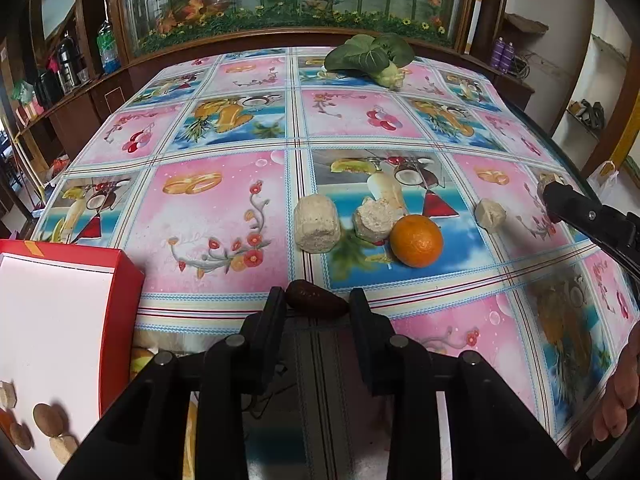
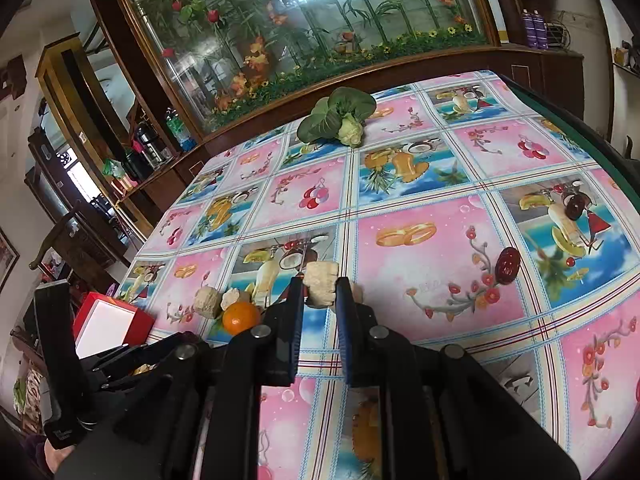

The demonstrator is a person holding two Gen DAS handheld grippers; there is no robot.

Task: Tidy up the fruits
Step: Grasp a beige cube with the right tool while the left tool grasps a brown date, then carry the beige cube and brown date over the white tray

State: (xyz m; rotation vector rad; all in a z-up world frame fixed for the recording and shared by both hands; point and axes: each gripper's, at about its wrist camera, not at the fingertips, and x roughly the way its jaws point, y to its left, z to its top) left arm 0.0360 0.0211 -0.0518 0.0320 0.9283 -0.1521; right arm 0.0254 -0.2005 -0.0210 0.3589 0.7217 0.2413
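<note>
A dark brown date (image 1: pixel 314 298) lies on the tablecloth between the fingertips of my left gripper (image 1: pixel 318 302), and both pads touch its ends. My right gripper (image 2: pixel 319 286) is shut on a beige crumbly chunk (image 2: pixel 320 280) held just above the table; the left wrist view shows it at the right edge (image 1: pixel 550 190). An orange (image 1: pixel 416 240) (image 2: pixel 240 317) rests beside two beige chunks (image 1: pixel 317 224) (image 1: pixel 374 220), and a third chunk (image 1: pixel 490 215) lies further right. Another date (image 2: pixel 507 265) lies to the right of my right gripper.
A red box with a white inside (image 1: pixel 52 320) stands at the near left and holds several small round pieces. A bok choy (image 1: pixel 372 56) (image 2: pixel 340 120) lies at the table's far edge. Behind it stands a glass cabinet. A hand (image 1: pixel 616 400) shows at the lower right.
</note>
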